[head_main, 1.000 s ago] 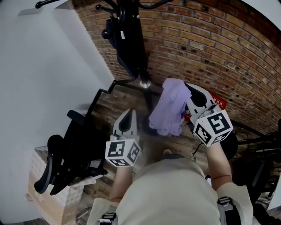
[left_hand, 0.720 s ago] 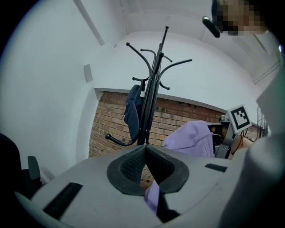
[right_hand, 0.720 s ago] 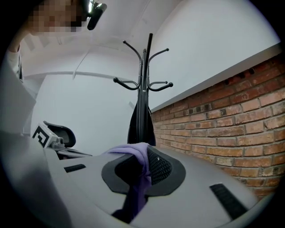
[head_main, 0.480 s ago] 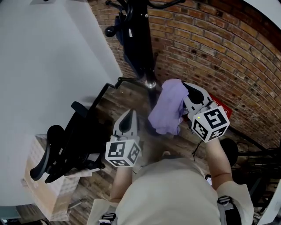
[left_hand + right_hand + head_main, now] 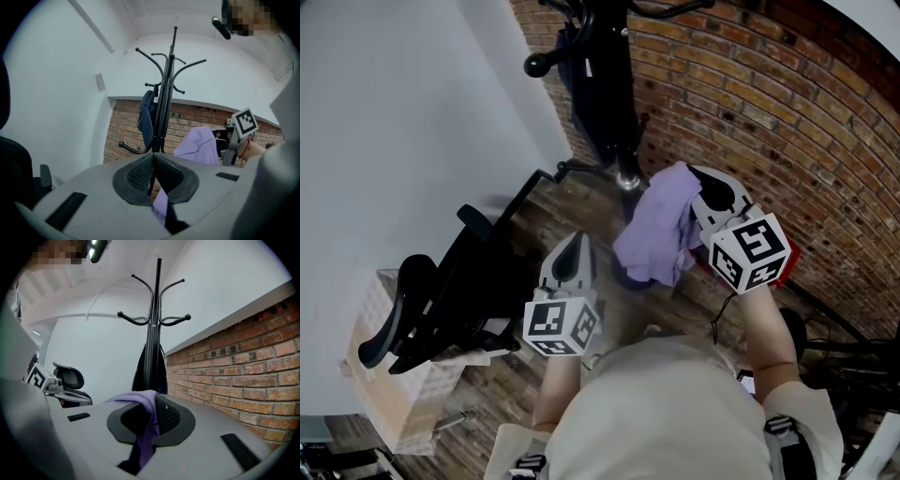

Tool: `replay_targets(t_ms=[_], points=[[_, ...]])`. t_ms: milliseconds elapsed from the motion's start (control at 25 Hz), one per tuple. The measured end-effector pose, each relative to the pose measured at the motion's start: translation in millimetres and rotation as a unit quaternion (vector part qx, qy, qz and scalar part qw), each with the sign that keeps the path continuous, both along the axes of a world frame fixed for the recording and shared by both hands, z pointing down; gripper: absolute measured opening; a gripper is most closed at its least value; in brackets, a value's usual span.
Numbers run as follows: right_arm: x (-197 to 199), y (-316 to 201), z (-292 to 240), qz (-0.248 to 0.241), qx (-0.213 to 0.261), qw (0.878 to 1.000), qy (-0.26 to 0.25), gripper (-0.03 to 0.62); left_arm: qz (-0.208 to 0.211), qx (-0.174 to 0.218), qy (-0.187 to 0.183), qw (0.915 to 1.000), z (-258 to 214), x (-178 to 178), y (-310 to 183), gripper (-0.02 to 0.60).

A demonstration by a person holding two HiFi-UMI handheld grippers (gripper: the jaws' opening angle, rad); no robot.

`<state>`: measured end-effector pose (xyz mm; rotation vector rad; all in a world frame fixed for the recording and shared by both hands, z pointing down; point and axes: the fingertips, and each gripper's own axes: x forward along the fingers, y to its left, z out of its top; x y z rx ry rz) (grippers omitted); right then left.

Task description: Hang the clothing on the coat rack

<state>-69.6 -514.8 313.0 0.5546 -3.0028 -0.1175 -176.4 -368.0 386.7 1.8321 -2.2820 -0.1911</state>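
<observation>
My right claw [image 5: 709, 190] pinches the one purple garment [image 5: 654, 230]; my left claw [image 5: 570, 255] is closed, empty. The one coat rack [image 5: 154, 324] shows its hooks only in the gripper views.

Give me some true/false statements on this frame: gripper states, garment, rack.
1. The right hand-held gripper is shut on the purple garment. True.
2. The left hand-held gripper also grips the purple garment. False: its jaws are together with nothing between them, apart from the garment.
3. The coat rack is bare. False: a dark garment hangs on it.
4. An office chair stands to the person's left. True.
</observation>
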Motion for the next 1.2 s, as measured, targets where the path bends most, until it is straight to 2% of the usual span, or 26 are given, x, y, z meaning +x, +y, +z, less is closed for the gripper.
replay_targets(t_ms=[520,1200], points=[[-28,-26,-26,-0.024,0.038,0.999,0.000,0.014,-0.023,-0.002,0.000,0.9997,3,-4,-5,0.005],[-39,-49,67,-0.025,-0.025,0.995,0.090,0.014,-0.042,-0.009,0.006,0.9990,12,-8,-5,0.005]])
